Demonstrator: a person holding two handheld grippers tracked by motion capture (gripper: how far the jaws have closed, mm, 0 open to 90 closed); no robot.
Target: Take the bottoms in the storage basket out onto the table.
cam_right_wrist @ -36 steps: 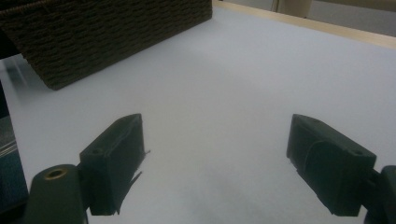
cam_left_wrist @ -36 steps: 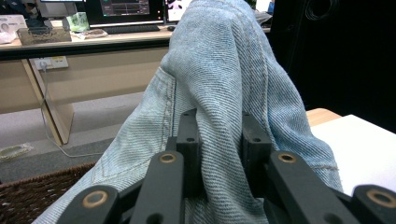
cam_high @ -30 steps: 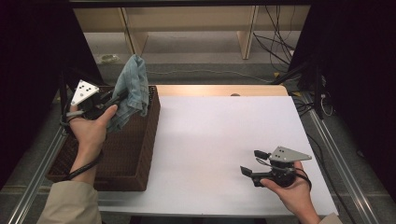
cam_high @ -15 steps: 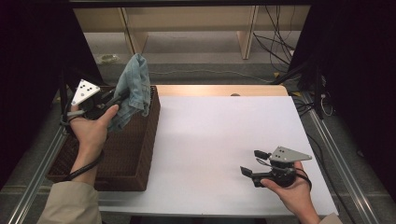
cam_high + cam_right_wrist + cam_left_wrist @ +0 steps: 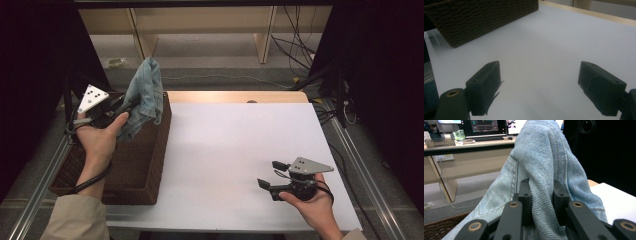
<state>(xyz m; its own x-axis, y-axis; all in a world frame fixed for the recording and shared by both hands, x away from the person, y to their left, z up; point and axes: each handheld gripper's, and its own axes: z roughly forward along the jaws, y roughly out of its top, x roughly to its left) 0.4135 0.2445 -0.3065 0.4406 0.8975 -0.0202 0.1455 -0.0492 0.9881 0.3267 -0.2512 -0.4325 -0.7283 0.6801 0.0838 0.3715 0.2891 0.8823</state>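
Observation:
A light blue denim cloth (image 5: 145, 97) hangs over the far end of a dark wicker basket (image 5: 150, 165) at the table's left. My left gripper (image 5: 131, 105) is held above the basket and is shut on the denim cloth (image 5: 544, 170), which bulges up between and over its black jaws. Near the front right of the white table my right gripper (image 5: 269, 175) rests in a hand, open, with nothing between its jaws (image 5: 539, 87).
The white tabletop (image 5: 240, 145) stretches between the basket and the right hand. The basket's woven side (image 5: 481, 17) lies ahead of the right gripper. A wooden strip (image 5: 235, 96) edges the table's far side; cables run on the floor beyond.

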